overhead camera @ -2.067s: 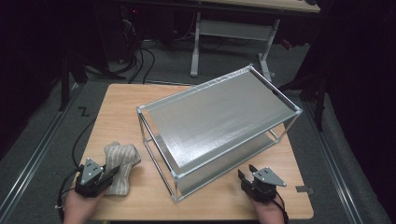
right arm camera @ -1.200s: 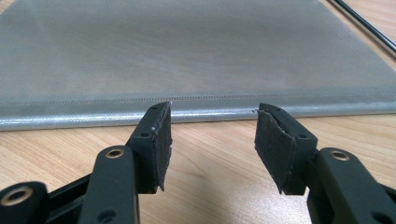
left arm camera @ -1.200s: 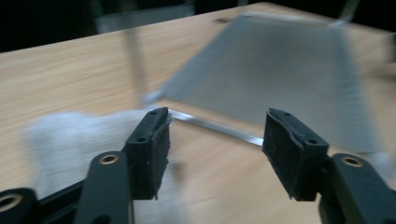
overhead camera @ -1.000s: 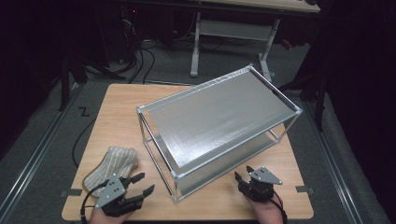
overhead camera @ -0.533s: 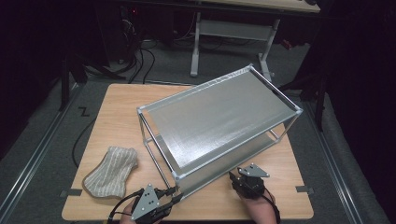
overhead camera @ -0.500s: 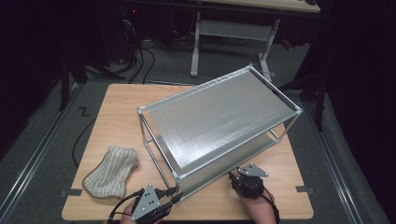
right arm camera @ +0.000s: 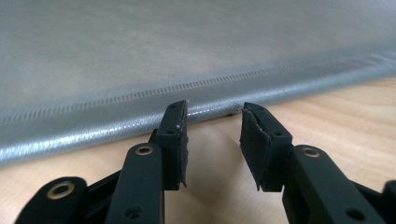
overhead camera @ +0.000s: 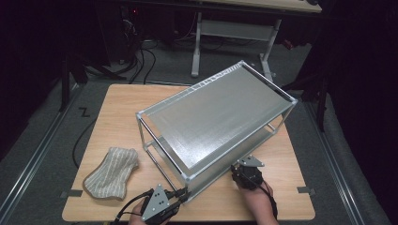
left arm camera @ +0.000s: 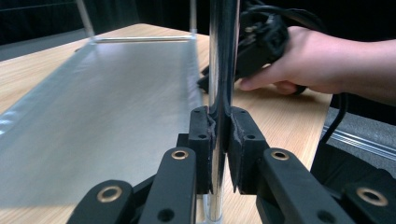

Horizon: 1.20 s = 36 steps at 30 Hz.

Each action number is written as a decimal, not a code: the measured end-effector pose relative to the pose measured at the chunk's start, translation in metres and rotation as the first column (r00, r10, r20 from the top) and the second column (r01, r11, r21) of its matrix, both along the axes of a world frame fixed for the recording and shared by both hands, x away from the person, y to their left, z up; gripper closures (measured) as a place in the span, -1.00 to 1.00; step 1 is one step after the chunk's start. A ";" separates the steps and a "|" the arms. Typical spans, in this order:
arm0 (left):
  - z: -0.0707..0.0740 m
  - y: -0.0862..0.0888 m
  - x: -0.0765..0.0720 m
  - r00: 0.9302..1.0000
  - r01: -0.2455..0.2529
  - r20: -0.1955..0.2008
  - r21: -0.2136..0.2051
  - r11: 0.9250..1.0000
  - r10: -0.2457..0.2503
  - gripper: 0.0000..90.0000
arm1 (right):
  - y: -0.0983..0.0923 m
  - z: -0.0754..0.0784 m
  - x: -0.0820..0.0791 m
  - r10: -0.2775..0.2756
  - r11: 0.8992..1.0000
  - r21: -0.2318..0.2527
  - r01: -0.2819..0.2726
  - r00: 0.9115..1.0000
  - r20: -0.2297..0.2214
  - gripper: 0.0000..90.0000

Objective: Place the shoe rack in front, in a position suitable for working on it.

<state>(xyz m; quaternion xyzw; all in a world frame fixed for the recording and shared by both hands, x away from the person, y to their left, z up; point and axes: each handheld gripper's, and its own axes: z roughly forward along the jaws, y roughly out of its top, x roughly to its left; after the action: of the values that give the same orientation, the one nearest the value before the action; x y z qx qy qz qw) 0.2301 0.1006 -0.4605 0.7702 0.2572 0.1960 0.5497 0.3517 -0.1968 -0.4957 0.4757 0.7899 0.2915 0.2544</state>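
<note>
A metal-framed rack [overhead camera: 216,117] with two grey fabric shelves stands slantwise on the wooden table [overhead camera: 117,108]. My left gripper [overhead camera: 180,193] is at the rack's near corner. In the left gripper view its jaws [left arm camera: 220,128] have just closed on the shiny upright corner post [left arm camera: 223,56], pads pressed against it. My right gripper [overhead camera: 239,167] sits low by the rack's front long side. Its jaws [right arm camera: 212,121] have just been narrowing and stand apart, nothing between them, facing the stitched hem of the lower shelf [right arm camera: 140,93].
A beige striped cloth [overhead camera: 110,172] lies loose on the table's front left. The other hand with its gripper [left arm camera: 261,42] appears beyond the post in the left gripper view. A desk frame [overhead camera: 234,28] and cables lie on the floor behind the table.
My left gripper left the cloth, travelled right along the front edge to the rack's near corner, and shut on the post. The right gripper edged closer to the rack and its jaws narrowed.
</note>
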 end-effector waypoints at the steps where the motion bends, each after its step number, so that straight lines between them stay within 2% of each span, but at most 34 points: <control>1: 0.000 -0.004 0.001 1.000 0.008 0.003 0.007 1.000 -0.008 0.78 | 0.000 0.000 0.003 -0.011 1.000 0.000 0.011 1.000 0.003 0.37; 6: 0.002 -0.031 0.010 0.998 0.053 0.014 0.026 0.998 -0.054 0.78 | -0.005 0.000 0.020 -0.049 0.999 -0.015 0.049 0.999 0.008 0.36; 9: 0.002 -0.048 0.014 0.997 0.077 0.019 0.029 0.997 -0.078 0.77 | -0.011 0.003 0.022 -0.060 0.998 -0.006 0.060 0.998 0.013 0.30; 13: 0.002 -0.063 0.014 0.995 0.097 0.022 0.029 0.995 -0.098 0.76 | -0.023 0.012 0.005 -0.052 0.998 0.028 0.051 0.997 0.055 0.23; 15: 0.002 -0.061 0.012 0.993 0.116 0.023 0.022 0.993 -0.116 0.64 | -0.028 0.017 -0.007 -0.054 0.998 0.042 0.051 0.996 0.068 0.19; 17: 0.003 -0.050 0.009 0.992 0.122 0.028 0.011 0.992 -0.122 0.50 | -0.033 0.022 -0.018 -0.053 0.997 0.066 0.048 0.995 0.086 0.14; 19: 0.003 -0.033 0.006 0.994 0.103 0.032 0.007 0.995 -0.103 0.43 | -0.037 0.024 -0.027 -0.046 0.996 0.086 0.037 0.993 0.106 0.11; 22: 0.003 -0.005 0.006 0.997 0.074 0.018 0.029 0.997 -0.075 0.38 | -0.039 0.023 -0.037 -0.038 0.994 0.106 0.024 0.990 0.135 0.08; 24: 0.002 0.018 0.006 1.000 0.027 0.009 0.051 0.998 -0.027 0.38 | -0.040 0.019 -0.042 -0.026 0.994 0.112 0.008 0.987 0.158 0.07; 26: -0.003 0.036 0.004 1.000 -0.015 0.014 0.070 0.997 0.014 0.33 | -0.041 0.017 -0.046 -0.019 0.993 0.115 0.001 0.988 0.155 0.07; 27: -0.005 0.044 0.005 1.000 -0.032 0.002 0.070 0.997 0.032 0.31 | -0.041 0.016 -0.047 -0.007 0.994 0.108 -0.010 0.988 0.157 0.07; 29: -0.009 0.054 0.008 0.998 -0.052 -0.028 0.075 0.996 0.054 0.28 | -0.040 0.014 -0.049 0.006 0.995 0.095 -0.022 0.988 0.157 0.06; 31: -0.010 0.064 0.012 0.995 -0.091 -0.033 0.097 0.991 0.095 0.23 | -0.038 0.013 -0.047 0.010 0.994 0.103 -0.025 0.989 0.144 0.04; 34: -0.009 0.081 0.019 0.989 -0.133 -0.056 0.059 0.989 0.136 0.20 | -0.035 0.012 -0.044 0.011 0.994 0.109 -0.026 0.990 0.140 0.03; 36: -0.009 0.091 0.023 0.984 -0.162 -0.066 0.065 0.985 0.166 0.19 | -0.033 0.012 -0.044 0.015 0.994 0.105 -0.030 0.989 0.144 0.03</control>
<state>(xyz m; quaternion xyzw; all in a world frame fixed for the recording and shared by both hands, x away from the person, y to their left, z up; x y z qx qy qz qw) 0.2533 0.1919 -0.4692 0.7690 0.3331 0.2208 0.4990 0.3077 -0.2299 -0.4834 0.4575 0.7583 0.3697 0.2811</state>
